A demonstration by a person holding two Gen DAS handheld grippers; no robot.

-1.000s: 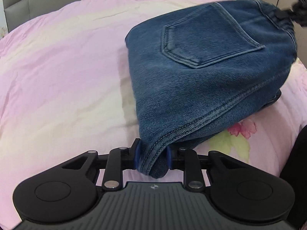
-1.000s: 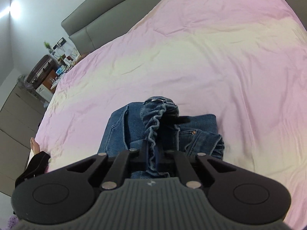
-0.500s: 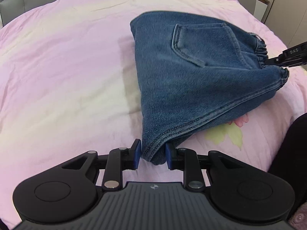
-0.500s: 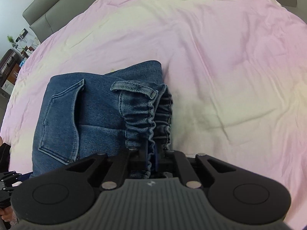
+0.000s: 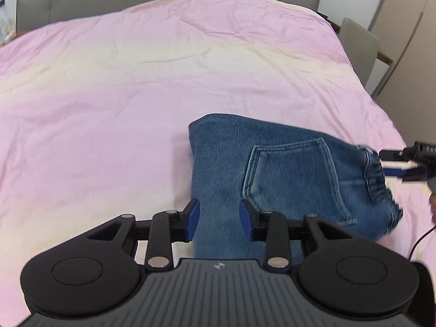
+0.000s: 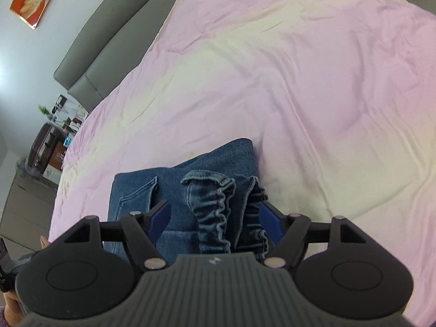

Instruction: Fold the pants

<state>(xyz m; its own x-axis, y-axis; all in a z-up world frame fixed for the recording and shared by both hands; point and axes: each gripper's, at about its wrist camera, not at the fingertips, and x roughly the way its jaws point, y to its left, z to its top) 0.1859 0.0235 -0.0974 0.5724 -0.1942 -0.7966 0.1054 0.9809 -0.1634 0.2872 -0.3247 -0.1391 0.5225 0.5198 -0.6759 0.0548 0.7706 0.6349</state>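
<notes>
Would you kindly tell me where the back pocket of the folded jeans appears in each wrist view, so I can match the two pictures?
Left wrist view: the back pocket sits right of centre, beyond the left tool's right finger.
Right wrist view: the back pocket lies lower left, just past the right tool's left finger, seen edge-on.
Shared landmark: the gathered elastic waistband, at the far right in the left view and between the fingers in the right view.

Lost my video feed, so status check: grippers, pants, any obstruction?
Left gripper and right gripper opening, fingers off the cloth. Folded blue denim pants lying on pink bedspread. Nothing in the way.
</notes>
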